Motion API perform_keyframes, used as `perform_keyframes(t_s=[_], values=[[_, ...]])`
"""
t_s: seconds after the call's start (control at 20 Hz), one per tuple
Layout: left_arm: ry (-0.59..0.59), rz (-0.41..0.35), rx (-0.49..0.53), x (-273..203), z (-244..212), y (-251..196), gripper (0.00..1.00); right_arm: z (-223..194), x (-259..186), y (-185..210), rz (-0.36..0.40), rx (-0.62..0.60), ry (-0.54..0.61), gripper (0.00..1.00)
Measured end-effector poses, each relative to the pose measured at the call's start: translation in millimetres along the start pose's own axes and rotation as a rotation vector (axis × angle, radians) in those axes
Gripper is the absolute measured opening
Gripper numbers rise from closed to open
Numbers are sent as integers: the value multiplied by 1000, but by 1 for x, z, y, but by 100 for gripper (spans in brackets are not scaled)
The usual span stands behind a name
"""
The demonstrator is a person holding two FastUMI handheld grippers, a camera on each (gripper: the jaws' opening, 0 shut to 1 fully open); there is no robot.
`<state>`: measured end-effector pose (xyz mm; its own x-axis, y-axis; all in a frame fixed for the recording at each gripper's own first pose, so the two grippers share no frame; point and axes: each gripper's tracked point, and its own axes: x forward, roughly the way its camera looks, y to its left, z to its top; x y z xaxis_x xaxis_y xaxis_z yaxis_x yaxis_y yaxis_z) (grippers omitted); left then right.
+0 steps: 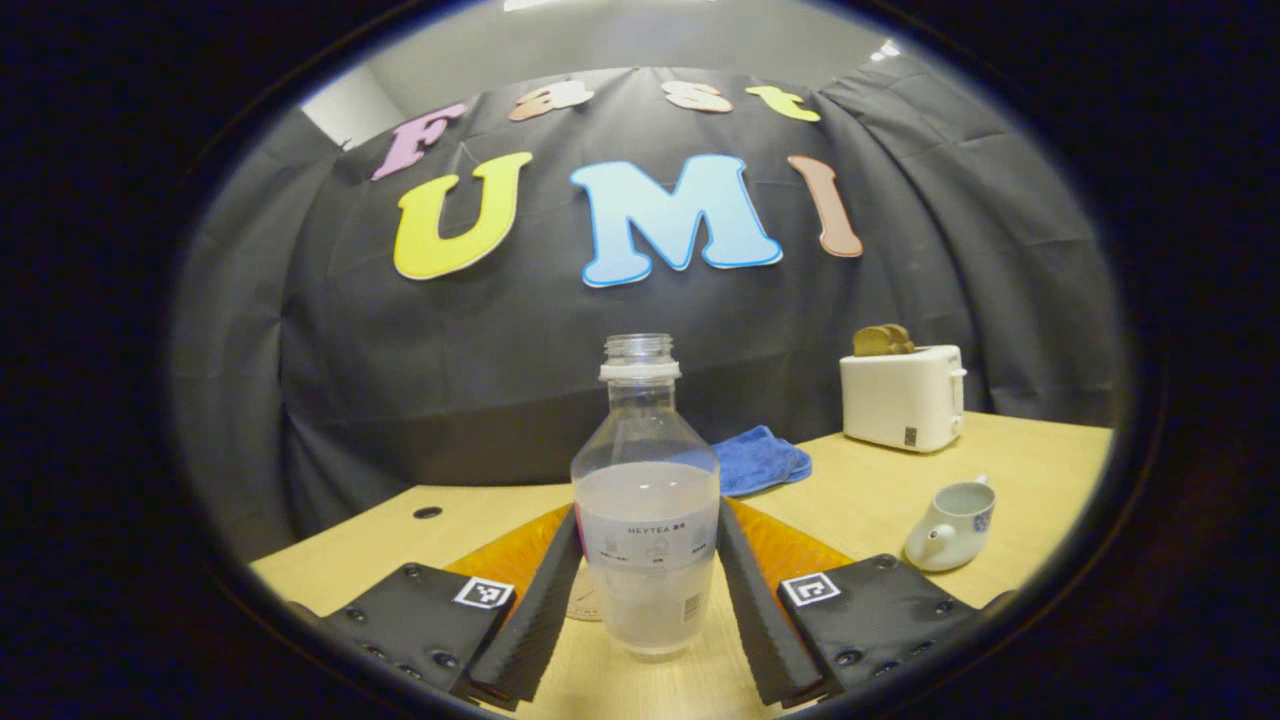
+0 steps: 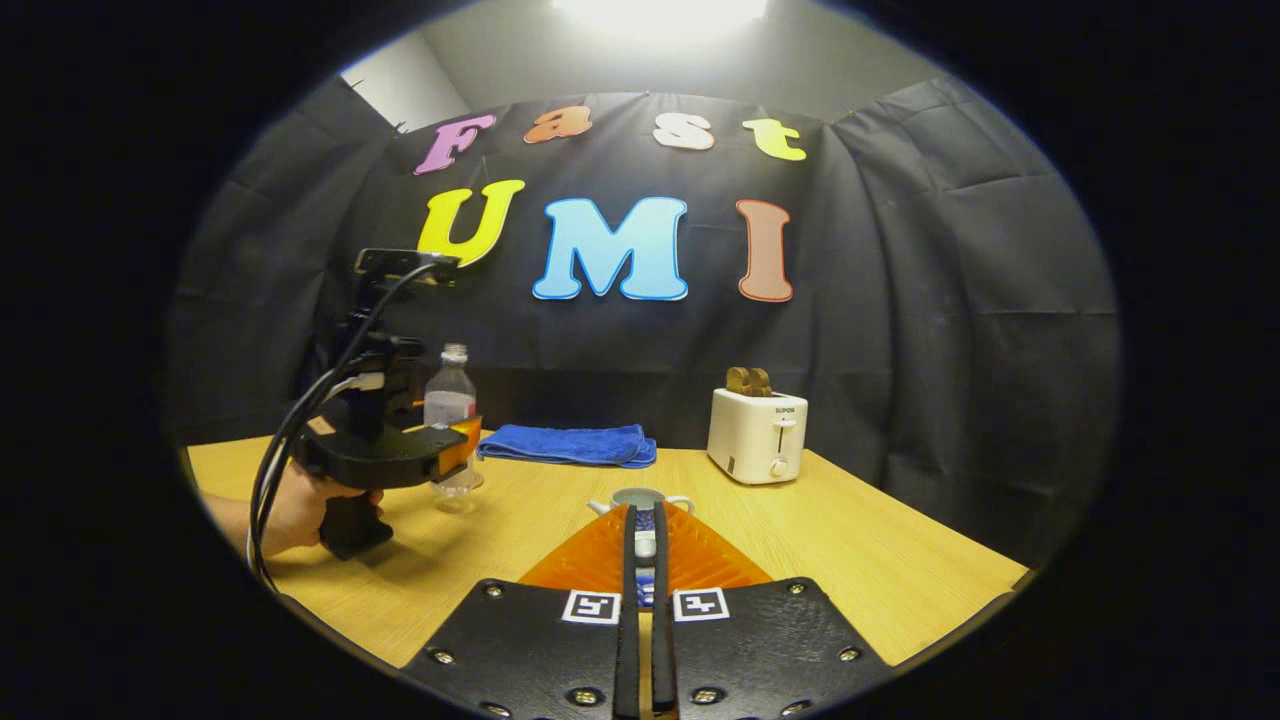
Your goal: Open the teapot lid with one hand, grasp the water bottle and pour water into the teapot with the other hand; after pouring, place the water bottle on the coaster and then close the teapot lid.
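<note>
While the wooden table (image 2: 800,540) carried everything else, the white toaster (image 2: 757,434) and the folded blue cloth (image 2: 567,444) sat well back near the booth wall, away from the work. In the right gripper view a hand (image 2: 290,510) held the left gripper (image 2: 462,440) at the water bottle (image 2: 450,420), which stood upright at the table's left end. In the left gripper view that left gripper (image 1: 647,580) had a finger on each side of the water bottle (image 1: 645,500), both close against its lower body; whether they pressed or merely flanked it could not be told. The bottle was uncapped and partly full, and appeared to stand over a round coaster (image 1: 585,600), though little of that showed.

The teapot (image 2: 640,500) stood open-topped ahead of the right gripper (image 2: 640,560), whose fingers were drawn nearly together around a small lid (image 2: 645,545), apparently held.

The likely trouble lay with the bottle: with no cap, a quick lift or an early tilt would probably spill water before it reached the pot, and a loose grip on its smooth wall might let it slip. The lid, small and lightly pinched, might drop if that hand shifted.
</note>
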<state>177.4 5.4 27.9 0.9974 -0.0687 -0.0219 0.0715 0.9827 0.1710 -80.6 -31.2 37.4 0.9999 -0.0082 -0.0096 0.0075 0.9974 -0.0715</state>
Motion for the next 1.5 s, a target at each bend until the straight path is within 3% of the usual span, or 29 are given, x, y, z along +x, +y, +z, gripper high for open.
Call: perform_keyframes(t_s=[0.2, 0.45, 0.95, 1.5], values=[[26, -53, 84, -2, -4, -29, 87, -19, -27, -3, 7, 11, 20, 5], [40, -94, 350, 2, -4, -69, 87, -32, -41, -1, 32, 43, 42, 5], [80, -178, 751, 8, -15, -124, 87, -52, -48, -4, 57, 102, 75, 5], [69, -179, 1164, 10, -25, -150, 87, -63, -44, -10, 54, 128, 96, 5]])
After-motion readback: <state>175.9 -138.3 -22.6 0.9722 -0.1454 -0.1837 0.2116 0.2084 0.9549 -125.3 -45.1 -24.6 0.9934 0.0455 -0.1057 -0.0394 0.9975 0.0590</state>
